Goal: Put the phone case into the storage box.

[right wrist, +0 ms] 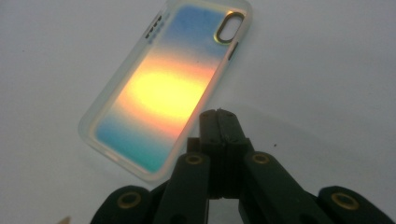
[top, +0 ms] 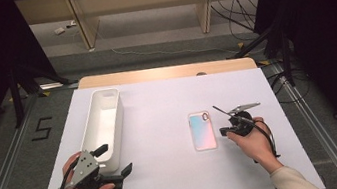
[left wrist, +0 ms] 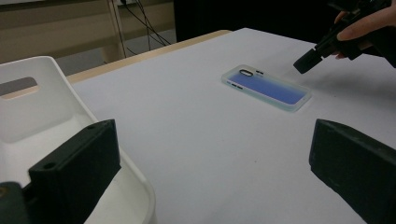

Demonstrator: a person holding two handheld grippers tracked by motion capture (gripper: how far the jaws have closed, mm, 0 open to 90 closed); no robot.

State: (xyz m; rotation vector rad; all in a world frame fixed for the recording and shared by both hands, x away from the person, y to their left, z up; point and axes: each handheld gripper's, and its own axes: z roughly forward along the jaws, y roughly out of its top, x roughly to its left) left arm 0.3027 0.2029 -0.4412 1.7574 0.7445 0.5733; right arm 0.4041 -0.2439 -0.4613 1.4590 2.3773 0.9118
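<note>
An iridescent phone case (top: 202, 130) lies flat on the white table, camera cut-out at its far end; it also lies ahead in the left gripper view (left wrist: 266, 87) and the right gripper view (right wrist: 166, 86). My right gripper (top: 224, 130) hovers just right of the case's near half, its jaws pressed together with nothing between them (right wrist: 219, 114). My left gripper (top: 113, 159) rests at the front left beside the white bin (top: 102, 122), jaws spread wide and empty (left wrist: 210, 163).
The long white bin (left wrist: 42, 116) with a handle slot stands lengthwise on the left half of the table. Beyond the table's wooden far edge (top: 165, 72) lie floor, cables and table legs.
</note>
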